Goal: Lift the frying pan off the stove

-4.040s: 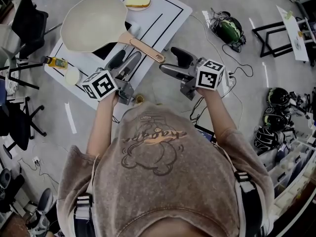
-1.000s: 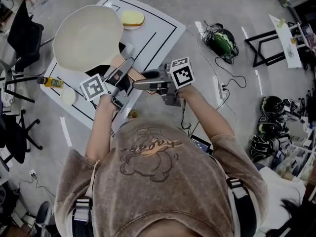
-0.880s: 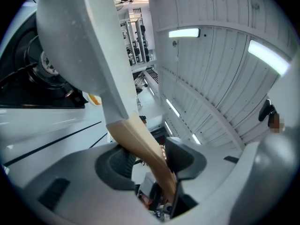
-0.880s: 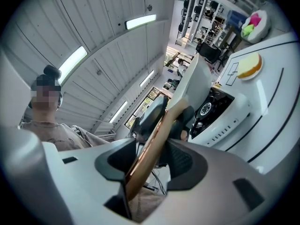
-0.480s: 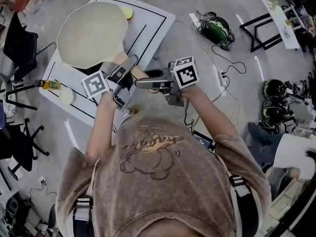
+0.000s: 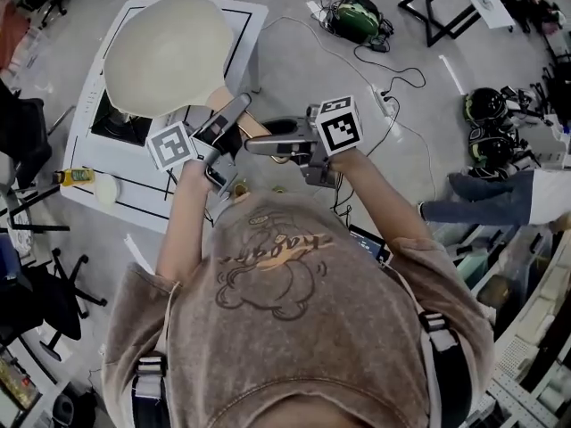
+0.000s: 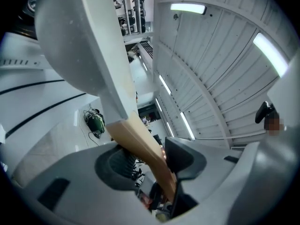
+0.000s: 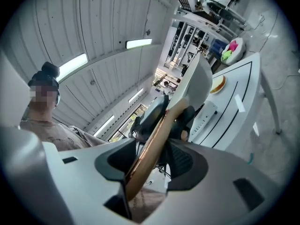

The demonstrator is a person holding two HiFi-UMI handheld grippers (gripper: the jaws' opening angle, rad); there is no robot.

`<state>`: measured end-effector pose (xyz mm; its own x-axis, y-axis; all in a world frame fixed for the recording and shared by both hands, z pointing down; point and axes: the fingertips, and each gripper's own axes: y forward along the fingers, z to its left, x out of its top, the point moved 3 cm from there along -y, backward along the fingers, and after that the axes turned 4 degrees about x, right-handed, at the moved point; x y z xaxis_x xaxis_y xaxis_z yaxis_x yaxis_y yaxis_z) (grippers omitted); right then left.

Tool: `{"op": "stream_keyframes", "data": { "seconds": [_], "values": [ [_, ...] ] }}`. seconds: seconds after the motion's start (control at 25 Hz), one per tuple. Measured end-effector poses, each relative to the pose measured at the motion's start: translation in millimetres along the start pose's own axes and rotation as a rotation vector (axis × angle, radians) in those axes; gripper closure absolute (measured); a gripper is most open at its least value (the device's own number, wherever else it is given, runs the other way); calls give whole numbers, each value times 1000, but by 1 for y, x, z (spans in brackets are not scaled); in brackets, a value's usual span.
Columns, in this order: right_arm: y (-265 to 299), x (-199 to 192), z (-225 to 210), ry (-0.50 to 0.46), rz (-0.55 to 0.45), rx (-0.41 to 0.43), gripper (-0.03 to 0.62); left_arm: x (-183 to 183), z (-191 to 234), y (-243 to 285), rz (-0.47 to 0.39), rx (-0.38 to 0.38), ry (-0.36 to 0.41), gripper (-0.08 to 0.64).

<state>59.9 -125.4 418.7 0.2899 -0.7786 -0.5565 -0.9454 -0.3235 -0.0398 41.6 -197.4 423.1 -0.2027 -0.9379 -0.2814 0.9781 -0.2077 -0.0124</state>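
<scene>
Frying pan (image 6: 165, 56): round, with a pale cream interior and a tan wooden handle (image 6: 252, 125), is hanging in the air, bowl facing up in the head view and its pale underside (image 7: 79, 41) showing in the left gripper view. The left gripper (image 6: 236, 107) and right gripper (image 6: 259, 143) are both clamping the handle from opposite sides. Stove (image 6: 119, 125): a dark square cooktop, is sitting flat beneath the pan's near edge, partly covered by it in the head view.

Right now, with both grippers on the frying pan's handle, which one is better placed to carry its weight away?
Left, probably: the left gripper clamps the handle nearer the pan; the right gripper grips behind it, toward the end.
</scene>
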Motion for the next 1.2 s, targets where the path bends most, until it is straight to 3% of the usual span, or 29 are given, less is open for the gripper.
{"op": "stream_keyframes", "data": {
  "seconds": [0.4,0.8,1.2],
  "values": [
    [-52,-24,23,-17,-170,-125,399,-53,-18,45,195,-66,-3,362],
    [-70,-54,26,-31,-328,-231,390,-92,-15,63,439,-110,26,360],
    [-73,-60,17,27,-436,-275,391,-101,-7,71,534,-125,-10,360]
  ]
}}
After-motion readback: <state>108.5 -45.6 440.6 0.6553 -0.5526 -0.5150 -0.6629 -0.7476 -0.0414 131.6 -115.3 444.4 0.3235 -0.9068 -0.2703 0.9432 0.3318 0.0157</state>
